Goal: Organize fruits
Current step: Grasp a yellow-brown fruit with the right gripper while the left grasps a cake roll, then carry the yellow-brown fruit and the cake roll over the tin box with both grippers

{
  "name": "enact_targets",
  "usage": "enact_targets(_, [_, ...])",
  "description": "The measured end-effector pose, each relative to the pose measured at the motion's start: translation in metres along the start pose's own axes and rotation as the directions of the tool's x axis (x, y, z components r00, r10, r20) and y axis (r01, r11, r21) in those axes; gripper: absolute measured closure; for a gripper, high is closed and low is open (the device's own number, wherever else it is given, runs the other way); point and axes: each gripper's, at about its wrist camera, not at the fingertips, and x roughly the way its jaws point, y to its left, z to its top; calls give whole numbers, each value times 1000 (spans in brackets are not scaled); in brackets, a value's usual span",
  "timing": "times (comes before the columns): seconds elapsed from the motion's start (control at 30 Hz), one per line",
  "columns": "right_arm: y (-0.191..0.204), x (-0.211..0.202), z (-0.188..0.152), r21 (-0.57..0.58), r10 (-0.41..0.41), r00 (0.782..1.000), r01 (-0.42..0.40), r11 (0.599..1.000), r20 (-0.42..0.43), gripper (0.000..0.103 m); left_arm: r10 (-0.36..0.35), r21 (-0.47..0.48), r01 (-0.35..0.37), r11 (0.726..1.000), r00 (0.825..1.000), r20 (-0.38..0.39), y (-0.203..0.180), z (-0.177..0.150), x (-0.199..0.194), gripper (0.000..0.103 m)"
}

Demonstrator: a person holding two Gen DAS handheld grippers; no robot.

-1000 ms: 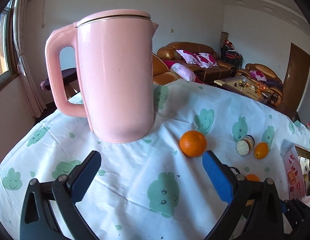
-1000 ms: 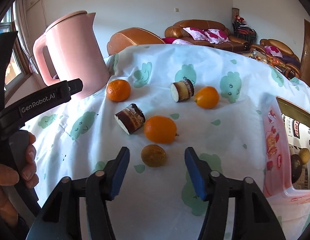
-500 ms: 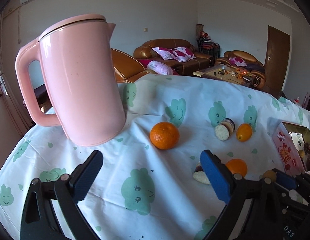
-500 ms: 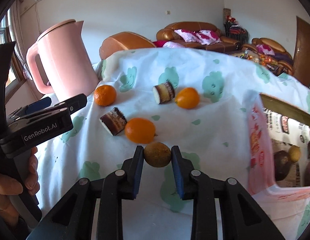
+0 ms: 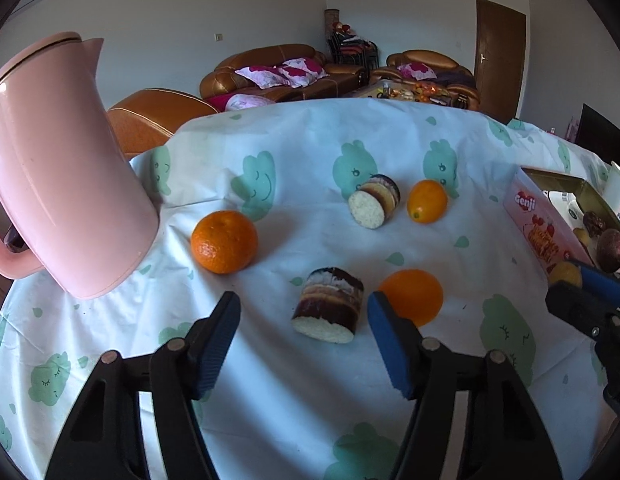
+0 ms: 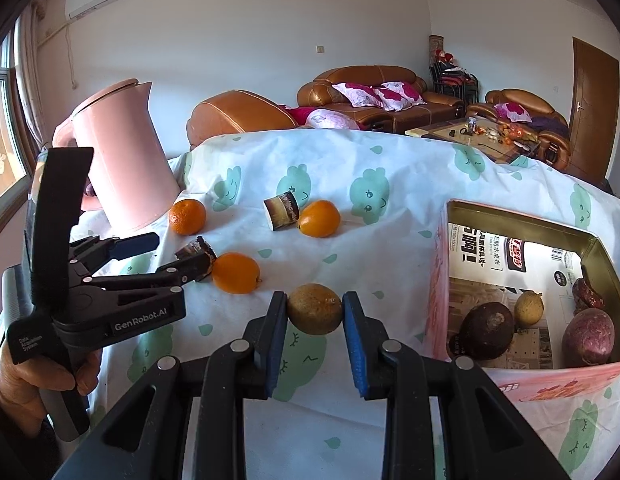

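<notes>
My right gripper (image 6: 314, 312) is shut on a small brown-green round fruit (image 6: 313, 308) and holds it above the cloth, left of the pink tin box (image 6: 521, 220). My left gripper (image 5: 304, 320) is closing around a brown layered cylinder piece (image 5: 329, 304) with a white cut end; the piece lies between the jaws and the pads do not touch it. An orange fruit (image 5: 413, 294) sits just beyond the right finger. A mandarin (image 5: 224, 242), a second cylinder piece (image 5: 373, 206) and a small orange fruit (image 5: 427, 202) lie farther back.
A tall pink kettle (image 5: 62, 168) stands at the left of the table, close to the mandarin. The box holds several dark and yellow fruits (image 6: 487, 326). A person's hand (image 6: 14, 380) grips the left tool. Sofas stand beyond the table's far edge.
The left gripper swung right from the kettle to the cylinder piece and its jaws narrowed. The right gripper shut on the brown-green fruit and lifted it toward the box.
</notes>
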Motion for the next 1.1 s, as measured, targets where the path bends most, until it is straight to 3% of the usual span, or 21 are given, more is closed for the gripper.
enact_targets(0.13, [-2,-2,0,6,13,1000,-13,1000,2,73,-57,-64,52,997,995,-80,9,1,19,53])
enact_targets(0.27, [-4,-1,-1,17,14,1000,-14,1000,-5,73,-52,-59,48,997,996,-74,8,4,20,56])
enact_targets(0.33, [-5,1,-1,19,13,1000,-13,1000,-9,73,-65,-54,61,997,996,-68,6,4,18,67])
enact_targets(0.43, [-4,1,-2,17,10,1000,-10,1000,-3,73,-46,-63,43,997,998,-45,7,5,14,67])
enact_targets(0.57, [-2,-1,-2,6,-4,1000,4,1000,22,73,11,-92,-7,996,999,44,12,2,-6,67])
enact_targets(0.8, [6,-14,0,-49,-62,992,68,997,108,73,185,-134,-165,977,969,161,14,-2,-31,67])
enact_targets(0.93, [7,-25,2,-65,-94,982,106,992,166,73,202,-194,-166,967,963,179,16,-4,-38,67])
enact_targets(1.1, [3,-35,5,-68,-109,972,126,990,210,73,205,-202,-165,965,959,197,0,-8,-47,67])
